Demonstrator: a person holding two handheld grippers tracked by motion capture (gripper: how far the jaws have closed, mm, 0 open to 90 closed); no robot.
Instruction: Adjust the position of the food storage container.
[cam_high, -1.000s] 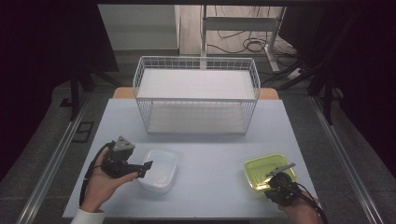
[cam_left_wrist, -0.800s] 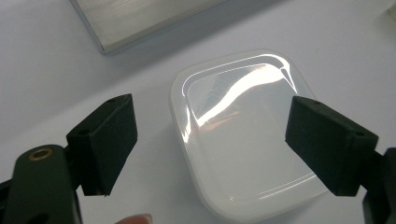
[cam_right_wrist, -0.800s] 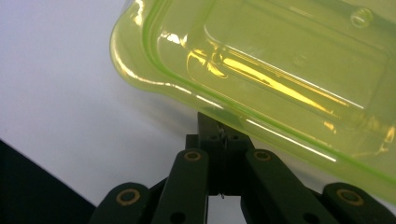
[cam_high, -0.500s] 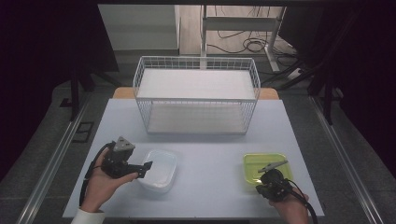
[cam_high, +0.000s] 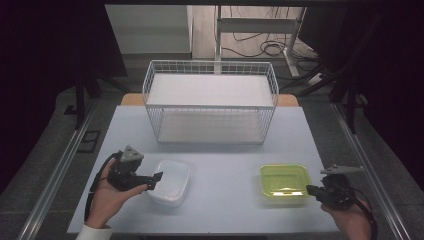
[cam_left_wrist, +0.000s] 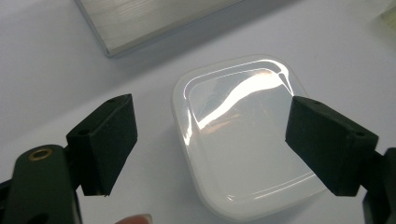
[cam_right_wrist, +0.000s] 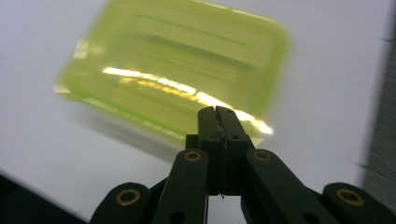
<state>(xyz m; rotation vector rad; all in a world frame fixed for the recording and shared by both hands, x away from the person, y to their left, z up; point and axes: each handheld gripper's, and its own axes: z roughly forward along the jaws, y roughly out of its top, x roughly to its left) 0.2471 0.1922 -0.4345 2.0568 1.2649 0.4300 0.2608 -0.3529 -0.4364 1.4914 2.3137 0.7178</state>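
A clear white plastic container (cam_high: 170, 181) lies on the pale table at the front left, glossy and rounded (cam_left_wrist: 243, 135). My left gripper (cam_high: 154, 179) (cam_left_wrist: 210, 140) is open, its two black jaws held wide above the container's near end without touching it. A yellow-green plastic container (cam_high: 283, 182) (cam_right_wrist: 177, 74) sits at the front right. My right gripper (cam_high: 311, 190) (cam_right_wrist: 216, 114) is shut with nothing between its jaws, its tip just off the green container's right edge.
A white wire basket (cam_high: 210, 102) with a white liner stands at the back middle of the table (cam_high: 225, 165). Its metal base edge (cam_left_wrist: 154, 23) lies beyond the white container. Table edges run close to both hands.
My right gripper has drawn back to the right, from over the green container to beside its right edge. The left gripper has stayed where it was.
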